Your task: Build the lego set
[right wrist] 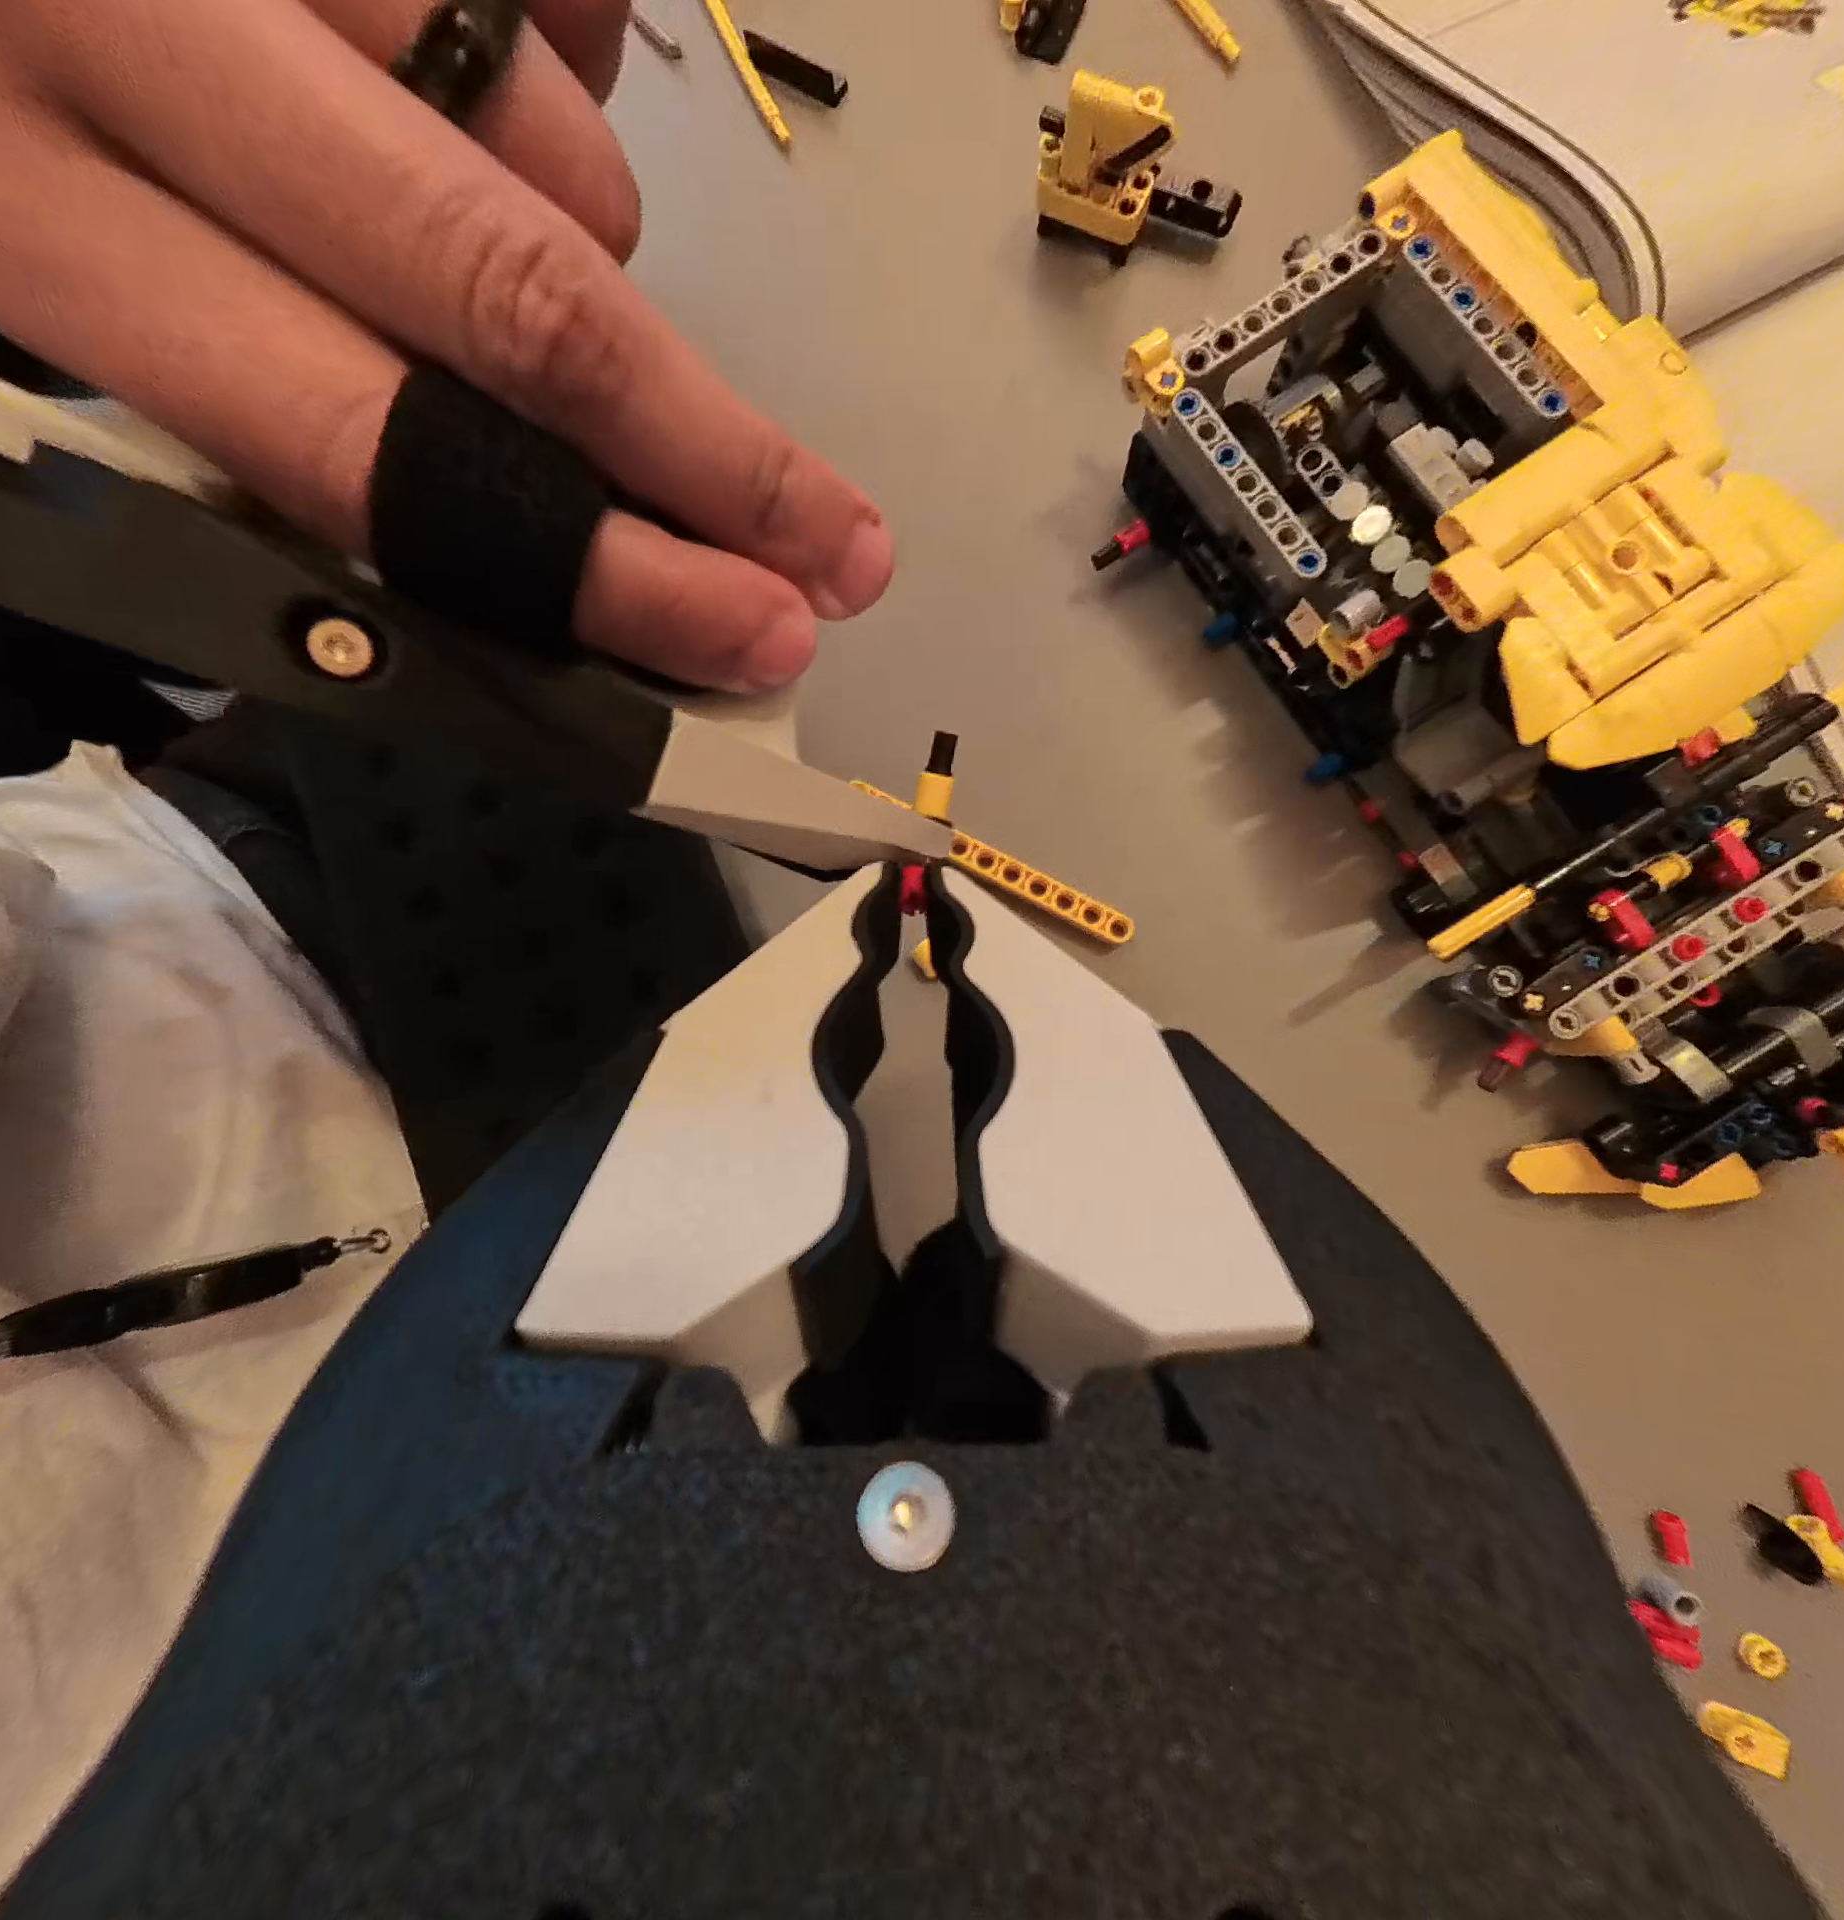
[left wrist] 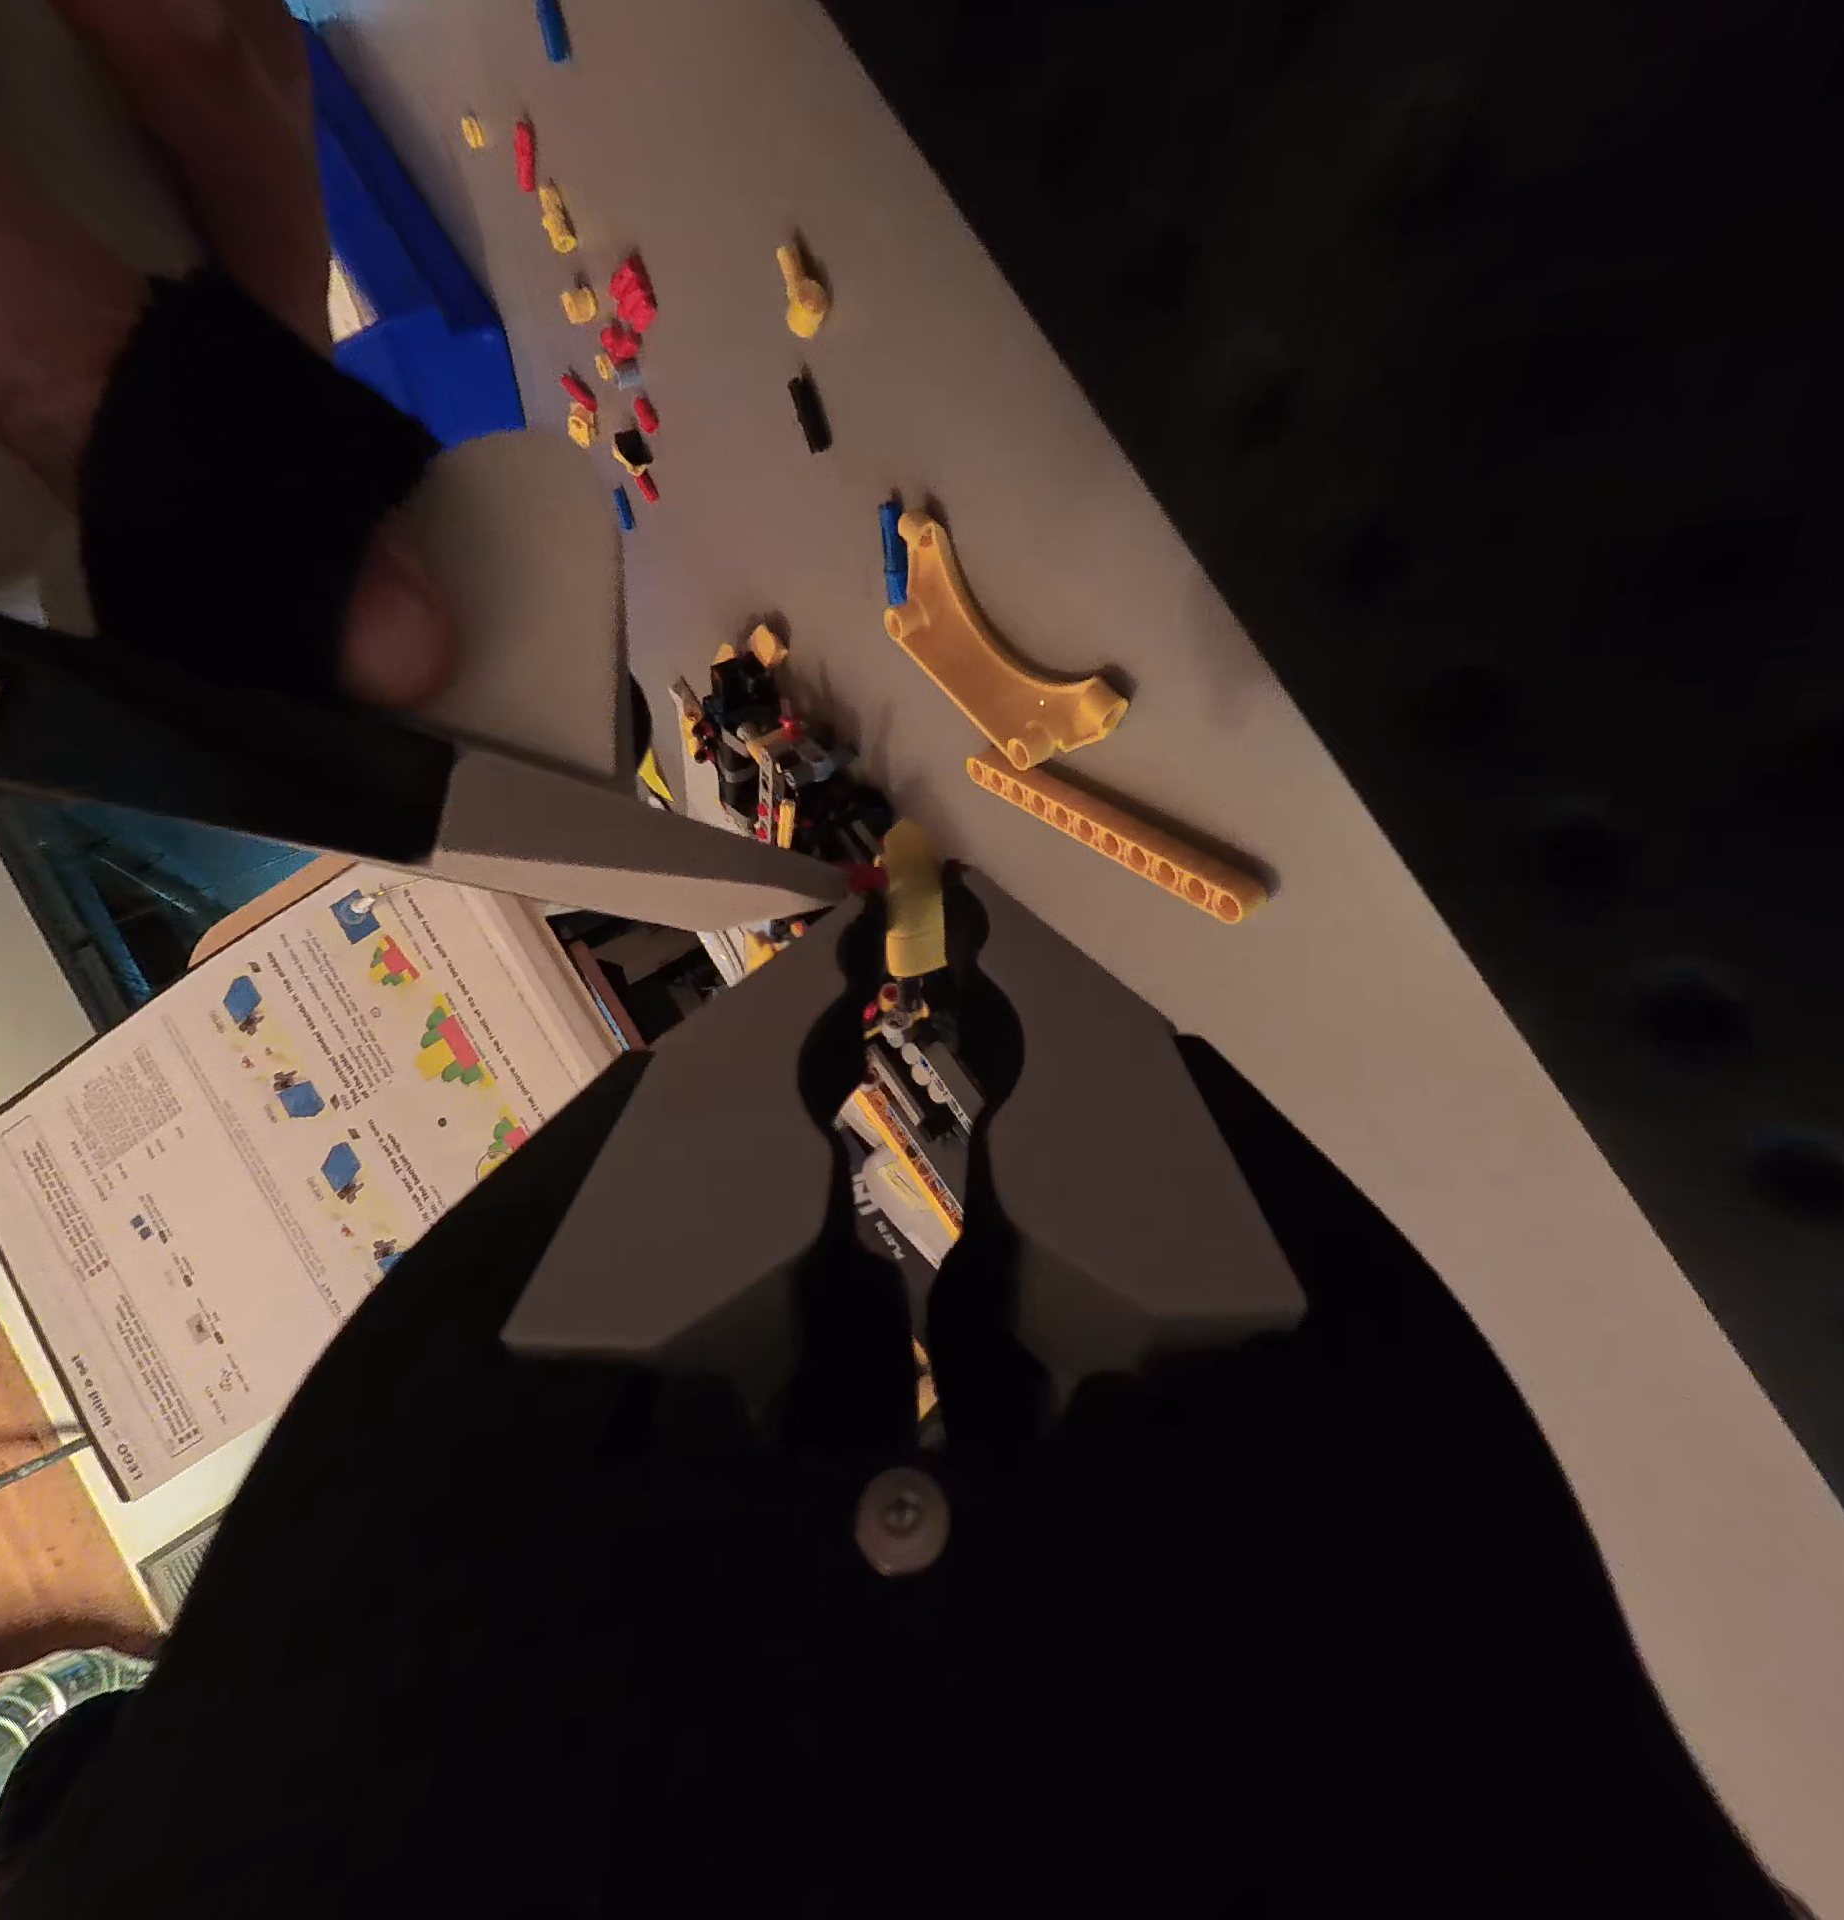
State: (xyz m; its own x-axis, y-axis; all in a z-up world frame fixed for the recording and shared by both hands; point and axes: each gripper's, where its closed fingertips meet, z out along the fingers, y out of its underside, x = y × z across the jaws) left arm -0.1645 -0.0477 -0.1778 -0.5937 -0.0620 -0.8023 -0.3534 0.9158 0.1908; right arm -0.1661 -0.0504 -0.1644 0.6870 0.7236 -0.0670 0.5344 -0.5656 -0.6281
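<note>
My right hand-held gripper [right wrist: 910, 896] pinches a red pin [right wrist: 909, 900]; my left hand-held gripper [left wrist: 902, 914] pinches the yellow piece [left wrist: 913, 902], tips touching.

You have a blue bin [left wrist: 419, 312] at the desk's [left wrist: 1001, 436] far left edge, a printed sheet [left wrist: 222, 1174] lying off its near left edge, and a stack of paper [right wrist: 1624, 135] by the far right corner.
</note>
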